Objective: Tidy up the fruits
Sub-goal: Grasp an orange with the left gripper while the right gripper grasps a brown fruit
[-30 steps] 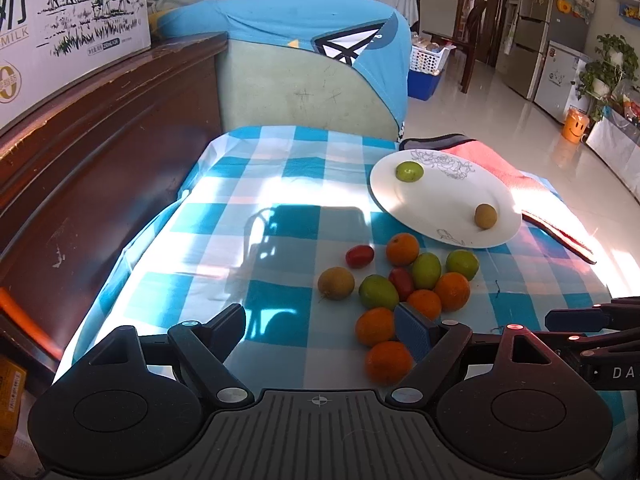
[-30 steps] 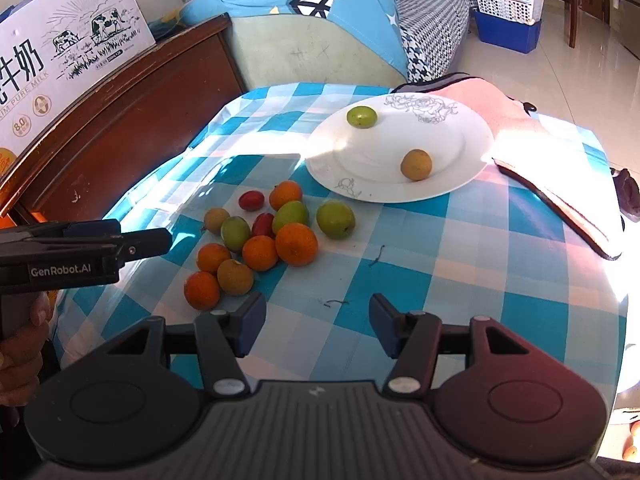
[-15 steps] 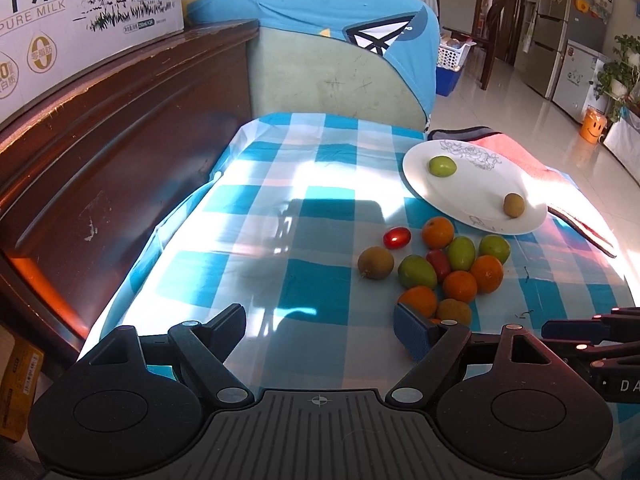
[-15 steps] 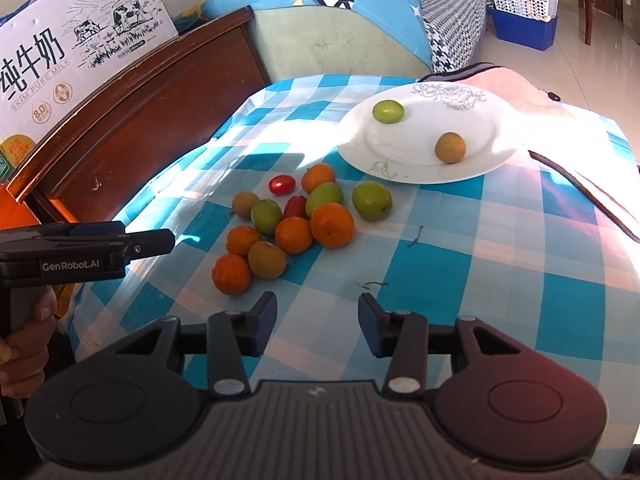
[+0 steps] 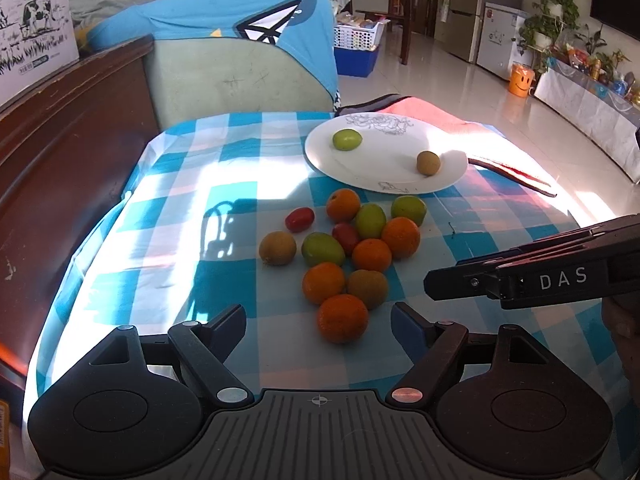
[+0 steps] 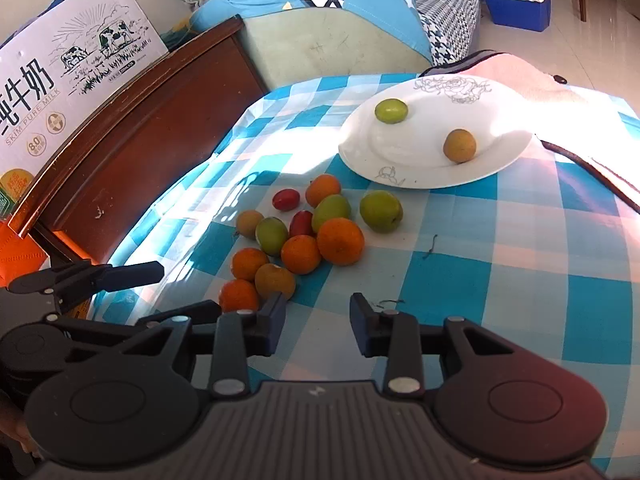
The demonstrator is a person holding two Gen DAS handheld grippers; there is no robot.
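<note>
On the blue checked bench, left gripper (image 5: 318, 322), fingers spread and empty, should descend straight around the nearest round orange fruit (image 5: 343, 318), closing gently.

Left wrist view: looks forward along left gripper (image 5: 318, 328), low over near table edge, facing plate (image 5: 452, 168) and room beyond; fruit pile (image 5: 344, 252) close ahead. Right wrist view: looks along right gripper (image 6: 318, 320), angled toward left side, milk box (image 6: 60, 92) at left. Shared: checkered cloth (image 6: 500, 264), fruit pile, plate. Each view catches other gripper at edge.
</note>
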